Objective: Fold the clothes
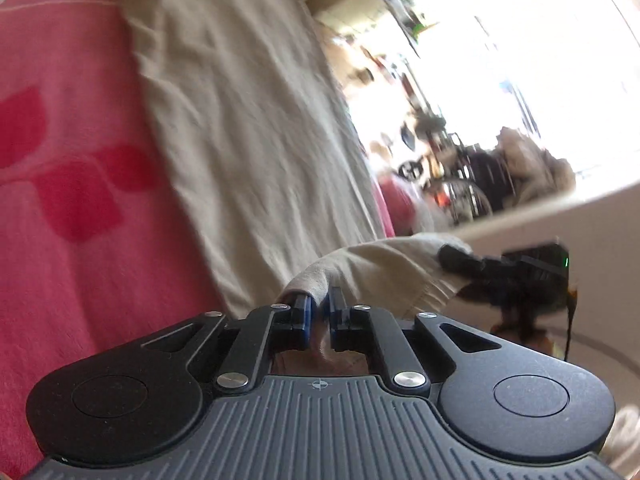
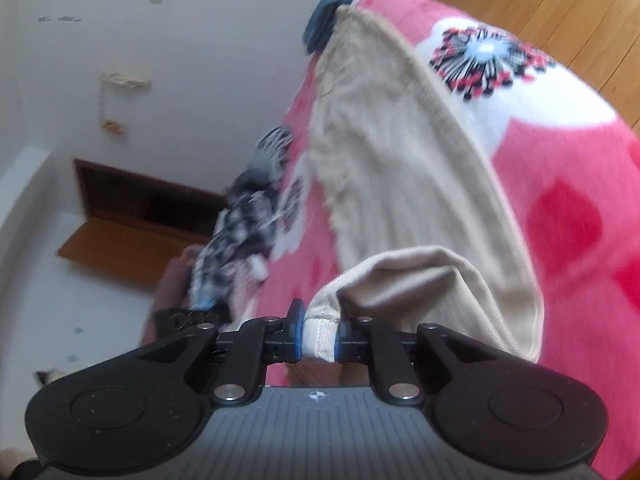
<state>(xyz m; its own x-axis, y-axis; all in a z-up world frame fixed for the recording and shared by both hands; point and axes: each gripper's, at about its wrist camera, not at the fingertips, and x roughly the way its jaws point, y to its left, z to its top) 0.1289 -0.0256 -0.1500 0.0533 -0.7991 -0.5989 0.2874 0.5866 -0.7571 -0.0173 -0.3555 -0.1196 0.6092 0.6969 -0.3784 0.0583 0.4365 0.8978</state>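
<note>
Item: beige garment [image 1: 248, 120], woven, creased, looks like trousers. Location: laid lengthwise on a pink blanket [image 1: 60, 240] with red blocks and white flower prints; near end raised off the blanket by both grippers.

Left gripper [image 1: 318, 312]: jaws drawn close, blue pads pinching a fold of the garment's near edge; cloth drapes over the left finger and runs right toward the other tool.

Right gripper [image 2: 318, 332]: jaws drawn close on a stitched hem of the same garment, pads pressing it from both sides; a rounded fold of cloth bulges just beyond the fingertips. In the left wrist view this gripper [image 1: 460, 260] shows dark at the right, its fingers clamped on the cloth edge.

Also on the blanket: a heap of black-and-white patterned clothes [image 2: 248, 208] toward the wall side, apart from the beige piece; a dark blue round object [image 2: 326, 16] touching the garment's far end.

Surroundings: white wall [image 2: 160, 80], wooden floor [image 2: 560, 12], bright cluttered room beyond, blurred.

Containers: none distinguishable.
</note>
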